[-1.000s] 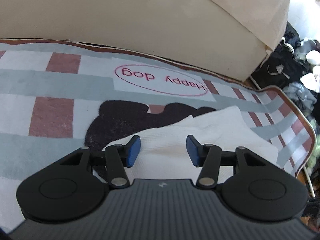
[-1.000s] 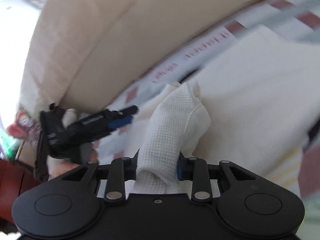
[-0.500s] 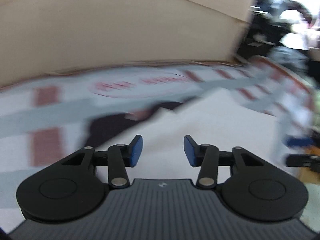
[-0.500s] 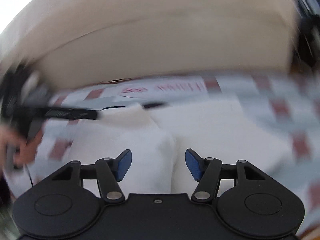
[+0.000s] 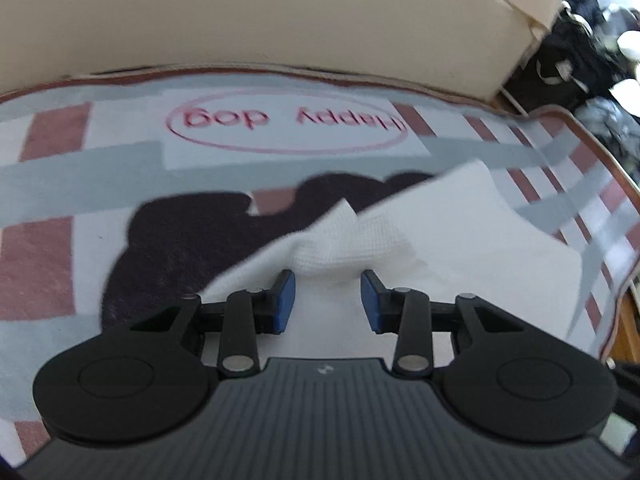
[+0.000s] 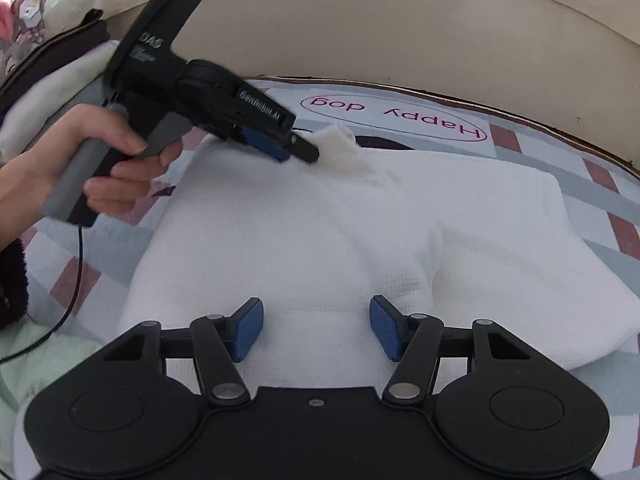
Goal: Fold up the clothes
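A white waffle-knit garment [image 6: 352, 240] lies folded on a checked mat [image 6: 592, 200] printed "Happy dog". My right gripper [image 6: 316, 326] is open and empty, just above the garment's near edge. My left gripper [image 5: 326, 300] is open, with a raised fold of the white garment [image 5: 344, 240] bunched between and just past its blue pads, not clamped. In the right wrist view the left gripper [image 6: 298, 148] is held in a hand at the garment's far left corner, beside a small lifted peak of cloth [image 6: 340, 148].
A beige sofa cushion [image 5: 280, 20] borders the mat's far side. Dark bags and clutter [image 5: 580, 52] lie at the far right. A dark dog shape [image 5: 192, 248] is printed on the mat [image 5: 48, 168]. A cable [image 6: 76, 280] hangs from the left gripper.
My right gripper let go of the white cloth it was clamping, opened, and drew back to the near edge. My left gripper stayed open and moved in over the garment's far corner.
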